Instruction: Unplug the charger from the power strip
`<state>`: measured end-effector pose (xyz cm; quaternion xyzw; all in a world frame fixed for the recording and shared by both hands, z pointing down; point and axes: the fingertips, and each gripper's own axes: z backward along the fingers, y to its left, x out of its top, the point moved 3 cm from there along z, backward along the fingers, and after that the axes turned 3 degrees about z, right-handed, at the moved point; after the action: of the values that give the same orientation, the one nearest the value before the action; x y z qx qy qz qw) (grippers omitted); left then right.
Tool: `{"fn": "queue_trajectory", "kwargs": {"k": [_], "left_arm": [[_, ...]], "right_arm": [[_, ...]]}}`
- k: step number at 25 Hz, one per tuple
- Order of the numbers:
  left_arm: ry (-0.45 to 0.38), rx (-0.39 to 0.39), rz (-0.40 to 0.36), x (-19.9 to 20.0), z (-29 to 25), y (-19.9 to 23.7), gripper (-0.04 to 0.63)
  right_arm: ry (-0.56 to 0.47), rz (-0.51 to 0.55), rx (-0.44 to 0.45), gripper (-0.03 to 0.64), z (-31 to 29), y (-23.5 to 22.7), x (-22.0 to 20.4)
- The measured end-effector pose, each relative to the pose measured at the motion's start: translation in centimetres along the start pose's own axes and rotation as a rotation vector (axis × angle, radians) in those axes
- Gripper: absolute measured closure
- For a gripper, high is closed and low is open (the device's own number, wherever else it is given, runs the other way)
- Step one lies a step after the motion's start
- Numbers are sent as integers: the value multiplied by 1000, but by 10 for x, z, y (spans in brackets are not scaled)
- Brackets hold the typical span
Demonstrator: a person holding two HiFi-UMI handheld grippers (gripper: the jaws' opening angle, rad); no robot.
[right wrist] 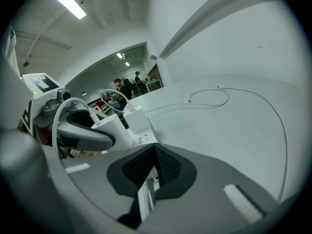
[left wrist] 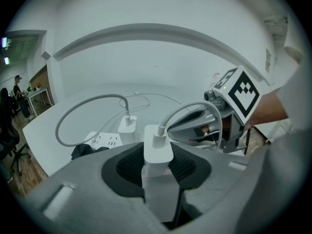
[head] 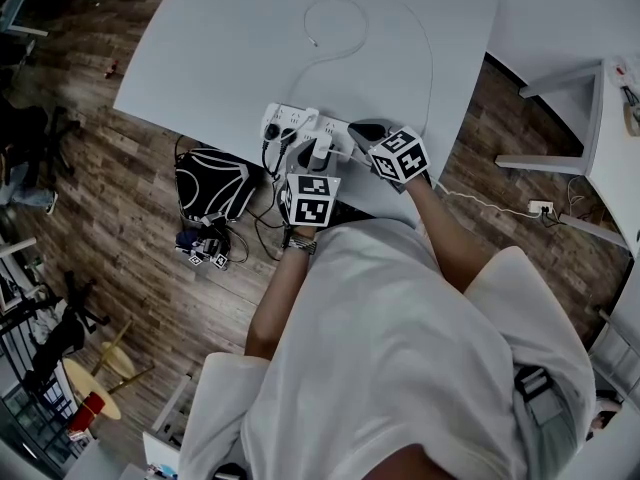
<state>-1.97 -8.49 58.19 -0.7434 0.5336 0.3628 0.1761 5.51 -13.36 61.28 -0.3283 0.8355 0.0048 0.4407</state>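
A white power strip (head: 295,121) lies at the near edge of the white table (head: 230,48). Two white chargers stand plugged into it. My left gripper (left wrist: 157,156) is shut on the nearer charger (left wrist: 157,147), whose cable arches up to the right. The second charger (left wrist: 127,127) stands just beyond it, untouched. In the head view the left gripper (head: 318,158) reaches in from below. My right gripper (head: 365,133) sits at the strip's right end. Its pads (right wrist: 168,167) are closed, with a white piece of the strip (right wrist: 141,139) showing between them.
A loose white cable (head: 340,28) loops across the table's far part. A black bag (head: 212,183) and tangled leads lie on the wooden floor to the left under the table. A second white table (head: 610,148) stands at the right, with a floor socket (head: 540,208) near it.
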Motion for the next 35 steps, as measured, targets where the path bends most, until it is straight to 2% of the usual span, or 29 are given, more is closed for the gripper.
{"fn": "queue_trajectory", "kwargs": {"k": [2,6,14,16,21,26,29,35], "left_arm": [[-1,-2,20,-2,0,1,451],[-11,-38,125,-3,1,7,451],[1,-3,48,-2,3,4,451],[1,-2,53,-2,2,4,451],[-38,-20,122,7,10,7,451],[-44,-25,96,13,14,13,451],[-43,-3,73,10,16,11,451],[-19,89,-131,5,12,11,451]], "right_arm": [[1,2,1,615,0,1,-1],[1,2,-1,615,0,0,0],[0,1,-6,615,0,1,0],[0,1,-7,615,0,1,0],[-4,-6,-5,615,1,0,0],[-10,-20,-11,615,-1,0,0],[-15,-18,-18,615,-1,0,1],[-21,-55,-21,615,-1,0,0]]}}
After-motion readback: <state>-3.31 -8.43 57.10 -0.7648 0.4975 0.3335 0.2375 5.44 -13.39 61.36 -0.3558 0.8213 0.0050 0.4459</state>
